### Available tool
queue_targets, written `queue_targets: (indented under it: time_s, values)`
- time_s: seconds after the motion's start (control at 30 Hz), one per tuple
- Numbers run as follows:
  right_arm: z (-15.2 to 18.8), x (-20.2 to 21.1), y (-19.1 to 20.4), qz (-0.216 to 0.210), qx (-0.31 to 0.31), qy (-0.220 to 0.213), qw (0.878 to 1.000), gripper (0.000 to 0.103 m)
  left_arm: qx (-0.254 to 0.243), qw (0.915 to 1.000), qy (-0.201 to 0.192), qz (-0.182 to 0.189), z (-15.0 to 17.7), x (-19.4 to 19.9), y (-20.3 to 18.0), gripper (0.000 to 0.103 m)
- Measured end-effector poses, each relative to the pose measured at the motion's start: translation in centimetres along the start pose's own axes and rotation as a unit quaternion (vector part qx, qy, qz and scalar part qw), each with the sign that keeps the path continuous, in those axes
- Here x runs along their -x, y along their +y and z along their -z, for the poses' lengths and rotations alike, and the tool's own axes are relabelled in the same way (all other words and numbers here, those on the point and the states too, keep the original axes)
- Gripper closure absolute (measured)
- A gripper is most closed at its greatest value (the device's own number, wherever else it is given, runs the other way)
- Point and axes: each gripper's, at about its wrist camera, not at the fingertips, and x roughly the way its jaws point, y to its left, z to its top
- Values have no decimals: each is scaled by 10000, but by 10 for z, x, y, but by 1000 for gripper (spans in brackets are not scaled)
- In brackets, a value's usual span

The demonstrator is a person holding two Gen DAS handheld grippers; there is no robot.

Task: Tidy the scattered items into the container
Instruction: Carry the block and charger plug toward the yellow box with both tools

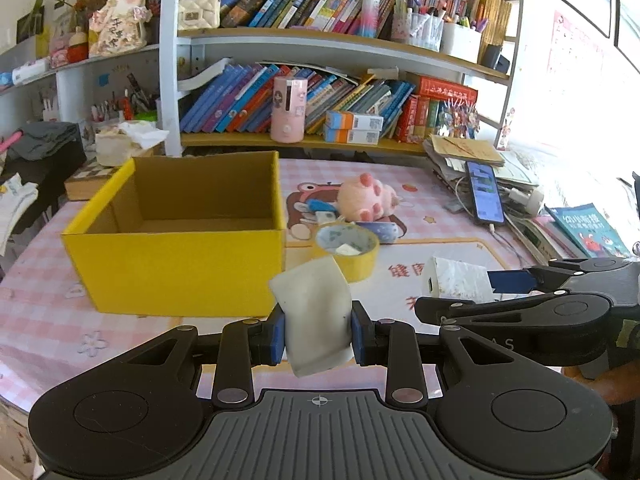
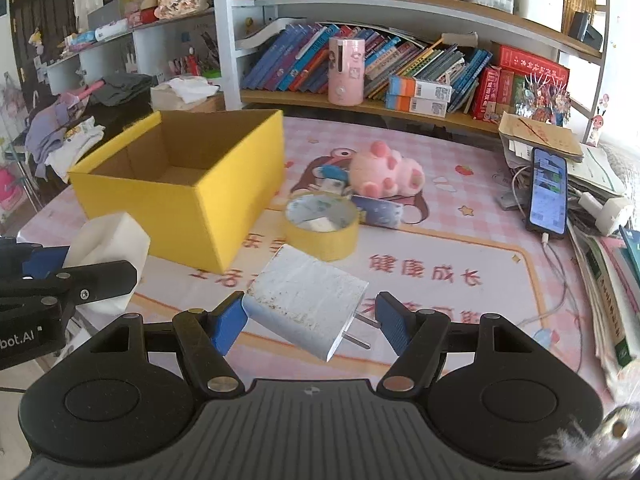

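Note:
My left gripper (image 1: 318, 334) is shut on a white rubbery block (image 1: 314, 316) and holds it in front of the right corner of the open yellow box (image 1: 176, 268). My right gripper (image 2: 312, 322) is open around a white plug charger (image 2: 306, 306) on the mat; the left pad touches it, the right pad stands apart by the prongs. A yellow tape roll (image 2: 322, 226), a pink plush (image 2: 386, 174), a small blue-white item (image 2: 334, 178) and a blue patterned roll (image 2: 378, 210) lie right of the box (image 2: 180, 184). The box is empty.
A phone (image 2: 548, 192) on a cable, stacked papers and books (image 2: 608, 264) fill the right edge. A bookshelf (image 2: 360, 104) stands behind the table. Clothes (image 2: 72, 136) lie at the left.

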Motion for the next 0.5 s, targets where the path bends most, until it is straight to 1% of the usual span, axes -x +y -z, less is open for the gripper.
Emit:
queue_targets:
  time_s: [0.17,0.2,0.23,0.5]
  values:
    - [7,8,35,-10,-15,-12,10000,35,-108,9999,23,23,12,19,22,73]
    - [8,9,42,-25,6,-18,10000,35,-66,10000,16,-44,14,23,26,73]
    - [9,10,49,-49,31,-21,10000,35,172,9992,-13,-368,16,26,30,73]
    - [7,13,94,-253,326,-82,9991,35,380,9971,-63,-656,29,50,63,73]
